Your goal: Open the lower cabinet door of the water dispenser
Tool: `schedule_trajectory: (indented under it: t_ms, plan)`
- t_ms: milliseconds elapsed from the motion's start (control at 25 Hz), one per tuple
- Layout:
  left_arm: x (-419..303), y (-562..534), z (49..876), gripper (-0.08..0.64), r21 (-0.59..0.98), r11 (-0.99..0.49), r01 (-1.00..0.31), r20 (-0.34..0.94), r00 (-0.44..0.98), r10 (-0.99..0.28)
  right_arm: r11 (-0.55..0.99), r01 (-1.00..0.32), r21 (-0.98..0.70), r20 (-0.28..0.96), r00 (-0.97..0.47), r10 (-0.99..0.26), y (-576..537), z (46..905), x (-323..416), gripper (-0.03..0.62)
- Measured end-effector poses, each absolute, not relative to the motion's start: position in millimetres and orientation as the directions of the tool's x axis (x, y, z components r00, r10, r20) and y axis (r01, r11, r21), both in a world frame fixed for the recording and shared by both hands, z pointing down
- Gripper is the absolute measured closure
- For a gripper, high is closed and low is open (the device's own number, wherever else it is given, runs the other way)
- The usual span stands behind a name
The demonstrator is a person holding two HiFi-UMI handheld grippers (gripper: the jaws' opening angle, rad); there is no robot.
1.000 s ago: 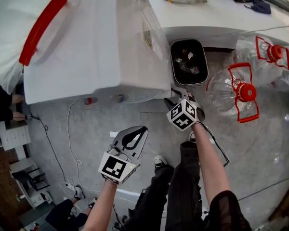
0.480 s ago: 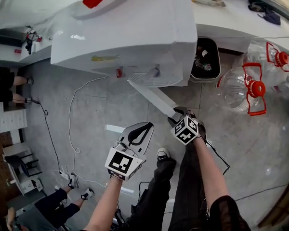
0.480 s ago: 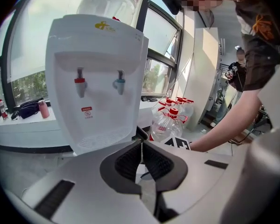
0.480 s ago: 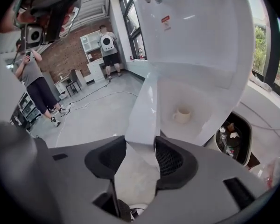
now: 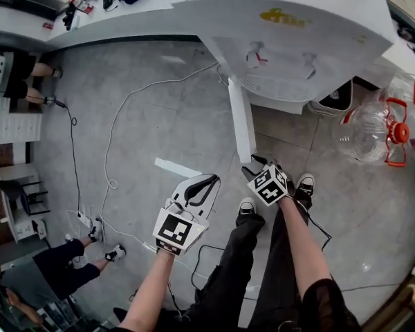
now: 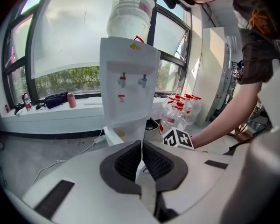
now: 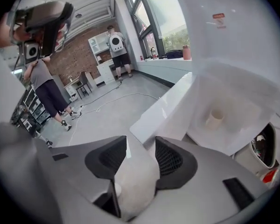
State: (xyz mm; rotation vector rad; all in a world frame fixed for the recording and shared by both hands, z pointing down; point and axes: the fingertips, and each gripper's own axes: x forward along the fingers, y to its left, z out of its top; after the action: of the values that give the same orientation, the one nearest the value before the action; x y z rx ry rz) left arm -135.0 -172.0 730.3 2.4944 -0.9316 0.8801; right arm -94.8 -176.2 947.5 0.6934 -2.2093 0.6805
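- Our right gripper [image 5: 258, 169] has its jaws clenched on the near edge of the cabinet door [image 5: 241, 123], which stands open from the water dispenser [image 5: 297, 40] toward us.
- Our left gripper [image 5: 205, 182] hangs left of the door, jaws pressed together on nothing.
- The floor [image 5: 159, 109] is grey, with a white cable [image 5: 114, 144] trailing left.
- Clear bottles [image 5: 373, 130] with red caps lie at the right.
- A long counter [image 5: 28, 30] runs along the far left.

The head view's upper edge cuts off the water dispenser [image 5: 290, 37].
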Motion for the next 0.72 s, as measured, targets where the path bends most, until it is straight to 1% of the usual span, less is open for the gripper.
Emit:
schedule_trajectory:
  t_ms: [200,400,520,720]
  plan:
    - [-189.6,-156.1,729.5,0.540,0.091,-0.658,-0.747,0.651,0.545,-0.528,0.756,-0.598,-0.266,0.740,-0.629,-0.238,-177.7,941.7,-157.0,0.388]
    - [-236.0,-145.3,729.5,0.540,0.097,-0.589,-0.802,0.643,0.502,-0.578,0.841,-0.504,-0.195,0.769,-0.611,-0.187,-186.6,943.6,-207.3,0.388]
    - [-258.0,-137.3,728.7,0.540,0.101,-0.548,-0.830,0.646,0.474,-0.599,0.858,-0.474,-0.197,0.773,-0.614,-0.161,-195.2,941.3,-227.7,0.388]
    - [-288.0,-126.8,729.4,0.540,0.103,-0.498,-0.861,0.659,0.434,-0.614,0.856,-0.469,-0.215,0.766,-0.625,-0.150,-200.2,932.7,-243.3,0.388]
